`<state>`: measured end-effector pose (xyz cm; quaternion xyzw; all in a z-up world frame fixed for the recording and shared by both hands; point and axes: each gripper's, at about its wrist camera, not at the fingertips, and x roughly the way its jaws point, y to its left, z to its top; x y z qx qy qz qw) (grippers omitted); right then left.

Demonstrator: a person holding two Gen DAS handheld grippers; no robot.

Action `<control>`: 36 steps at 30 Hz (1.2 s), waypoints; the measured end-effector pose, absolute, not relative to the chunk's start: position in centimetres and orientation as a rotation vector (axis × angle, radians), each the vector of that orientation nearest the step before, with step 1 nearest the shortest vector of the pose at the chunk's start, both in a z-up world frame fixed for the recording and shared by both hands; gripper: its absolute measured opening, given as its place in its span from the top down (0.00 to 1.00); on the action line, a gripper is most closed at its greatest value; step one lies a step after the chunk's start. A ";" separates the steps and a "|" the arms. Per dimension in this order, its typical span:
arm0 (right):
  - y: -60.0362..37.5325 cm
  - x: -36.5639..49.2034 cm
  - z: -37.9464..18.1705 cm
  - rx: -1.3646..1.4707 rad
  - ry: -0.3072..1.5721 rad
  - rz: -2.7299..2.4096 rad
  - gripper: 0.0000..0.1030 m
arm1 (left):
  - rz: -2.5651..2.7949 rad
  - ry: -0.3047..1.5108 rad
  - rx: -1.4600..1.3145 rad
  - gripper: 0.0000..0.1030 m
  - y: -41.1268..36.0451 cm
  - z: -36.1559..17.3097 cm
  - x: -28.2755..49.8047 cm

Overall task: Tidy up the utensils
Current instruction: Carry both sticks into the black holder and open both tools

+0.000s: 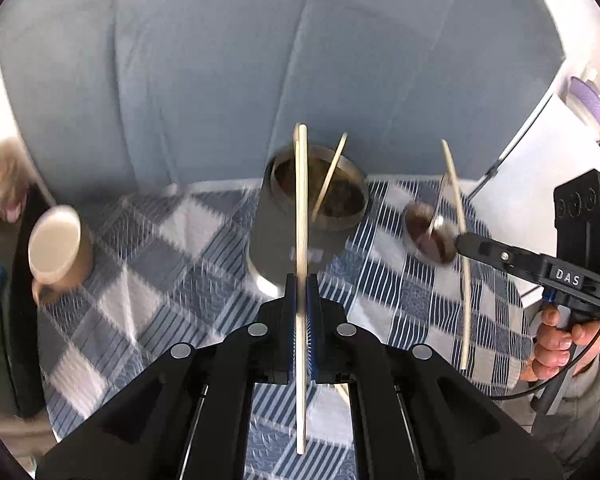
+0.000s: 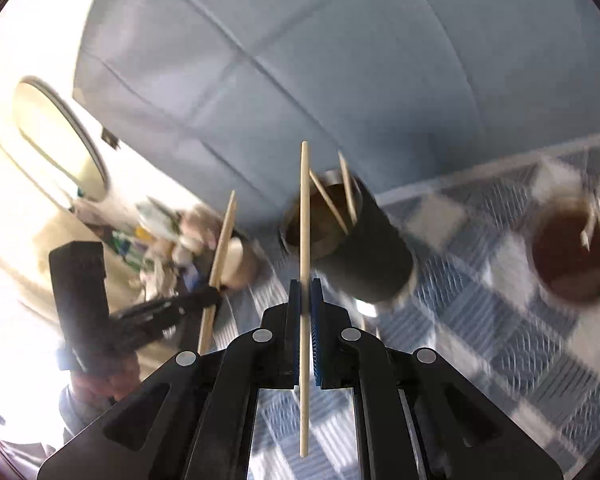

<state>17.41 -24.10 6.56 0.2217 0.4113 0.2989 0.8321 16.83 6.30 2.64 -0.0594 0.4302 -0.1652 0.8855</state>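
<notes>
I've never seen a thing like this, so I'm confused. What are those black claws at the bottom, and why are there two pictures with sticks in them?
They are grabbing tools, not a robot: a person holds one in each hand, and each carries a small camera looking along its two fingers. So one picture comes from the left gripper, the other from the right gripper.

Each gripper is shut on one wooden chopstick: the left chopstick and the right chopstick.

Below lies a blue-and-white checked cloth. On it stand a tall dark cup with chopsticks already inside, a tan paper cup, and a small brown cup with a utensil in it.

In the left picture you can see the person's right hand.
</notes>
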 end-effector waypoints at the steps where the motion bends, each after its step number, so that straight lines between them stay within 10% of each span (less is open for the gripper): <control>1: -24.0 17.9 7.1 0.471 0.850 0.637 0.95 | -0.364 0.853 -0.128 0.95 6.1 3.5 17.3; 36: -21.8 31.2 5.3 0.510 0.634 0.653 0.95 | -0.509 0.516 -0.231 0.95 4.6 1.1 29.1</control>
